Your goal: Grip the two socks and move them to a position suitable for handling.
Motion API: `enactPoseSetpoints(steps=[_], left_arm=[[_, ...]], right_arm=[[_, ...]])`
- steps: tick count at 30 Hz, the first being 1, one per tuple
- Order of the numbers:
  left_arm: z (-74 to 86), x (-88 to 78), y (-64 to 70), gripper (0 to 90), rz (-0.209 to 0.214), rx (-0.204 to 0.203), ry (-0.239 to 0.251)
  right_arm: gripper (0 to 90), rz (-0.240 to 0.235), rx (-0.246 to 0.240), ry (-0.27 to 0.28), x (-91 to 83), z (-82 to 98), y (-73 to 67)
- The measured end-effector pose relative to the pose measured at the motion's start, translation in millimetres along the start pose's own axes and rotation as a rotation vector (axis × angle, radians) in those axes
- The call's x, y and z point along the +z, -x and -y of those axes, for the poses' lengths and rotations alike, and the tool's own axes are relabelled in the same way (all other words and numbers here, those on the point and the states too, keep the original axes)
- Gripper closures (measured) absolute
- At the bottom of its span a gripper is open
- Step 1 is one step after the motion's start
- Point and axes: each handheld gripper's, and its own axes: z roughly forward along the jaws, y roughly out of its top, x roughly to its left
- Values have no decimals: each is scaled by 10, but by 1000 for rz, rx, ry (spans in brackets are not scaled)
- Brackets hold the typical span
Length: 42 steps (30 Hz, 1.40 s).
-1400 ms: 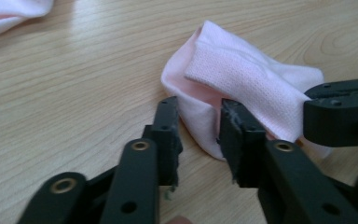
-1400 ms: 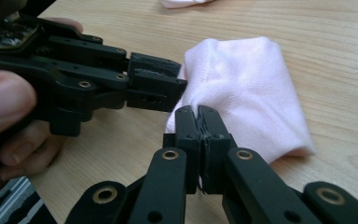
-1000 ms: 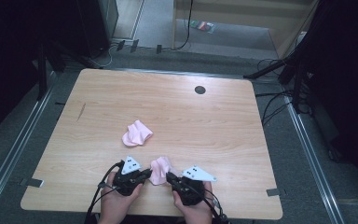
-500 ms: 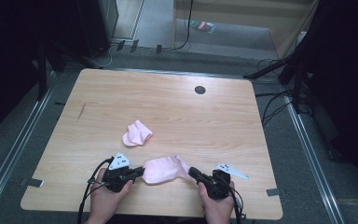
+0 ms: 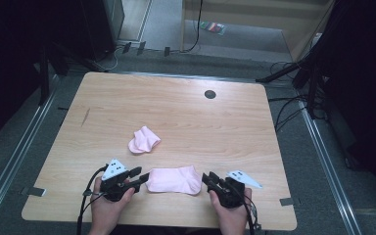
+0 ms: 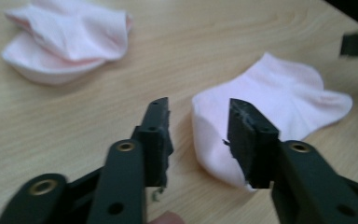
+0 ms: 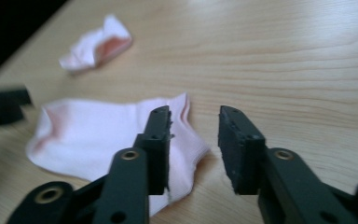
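On the left of the high view, the left hand-held gripper (image 5: 138,177) lies low over the near part of the wooden worktop (image 5: 235,127), held in the person's left hand (image 5: 106,208). Its jaws have just been opening and now stand apart, released; in the left gripper view the end of the flat pink sock (image 6: 270,102) lies on the wood just ahead of them, and neither pad presses on the cloth. This flat sock (image 5: 174,179) is spread out between the two tools, near the front edge of the worktop. Behind it, toward the middle of the worktop and a little to the left, a second, crumpled pink sock (image 5: 144,140) lies well apart from both tools. On the right, the right hand-held gripper (image 5: 207,177) sits at the flat sock's other end. Its jaws too have just been opening and stand released, with the sock's edge (image 7: 182,140) lying beneath the left jaw, unpinched.
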Motion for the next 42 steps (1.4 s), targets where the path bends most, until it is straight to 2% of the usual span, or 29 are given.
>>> enactPoseSetpoints(steps=[2,3,4,5,6,9,12,14,16,19,25,28,29,30,31,32,33,34,35,36,37,38,39,40,42], left_arm=[[-3,34,88,499,-13,17,3],[3,75,125,465,-27,31,-16],[15,118,154,446,-60,50,-45],[32,154,168,447,-91,60,-69],[42,176,166,450,-101,57,-87],[62,205,117,520,-109,50,-132],[71,203,94,688,-89,46,-137],[66,193,53,817,-49,19,-138],[53,166,11,876,-19,-1,-130],[30,111,-36,888,-6,-7,-122],[20,-24,-178,899,4,-9,-151],[35,-69,-238,900,56,-41,-147],[44,-60,-221,899,123,-36,-154],[56,-46,-190,896,142,-20,-164],[84,-32,-135,893,135,8,-174],[102,-22,-117,880,141,8,-176],[128,-5,-104,849,129,-10,-178],[134,-8,-99,668,102,-10,-164],[133,-34,-96,579,68,-15,-131],[120,-77,-98,539,52,-21,-92],[100,-131,-94,534,40,-14,-45],[81,-185,-70,576,36,-1,2],[67,-211,-44,644,44,20,24],[50,-227,17,684,67,67,40],[48,-186,98,741,95,117,10]], right_arm=[[608,33,-60,-24,84,29,-76],[588,41,-90,-32,140,54,-113],[568,53,-110,-43,182,72,-144],[563,69,-142,-49,223,88,-167],[565,86,-157,-62,253,103,-194],[590,109,-192,-71,302,131,-231],[721,139,-234,-87,321,146,-264],[831,125,-232,-98,315,143,-257],[863,121,-210,-105,301,135,-242],[877,121,-219,-110,269,115,-226],[890,120,-191,-95,129,29,-154],[891,123,-186,-94,84,9,-139],[890,112,-187,-104,90,12,-145],[889,93,-199,-119,109,29,-166],[886,80,-213,-113,117,44,-181],[879,63,-242,-109,136,64,-203],[865,44,-254,-114,153,69,-208],[770,39,-254,-126,183,73,-206],[676,52,-248,-116,182,74,-202],[642,68,-239,-96,165,70,-200],[639,74,-233,-77,134,61,-200],[667,72,-232,-54,95,50,-207],[707,67,-228,-36,55,44,-228],[733,56,-227,-31,33,46,-250],[765,28,-261,-35,27,76,-328]])
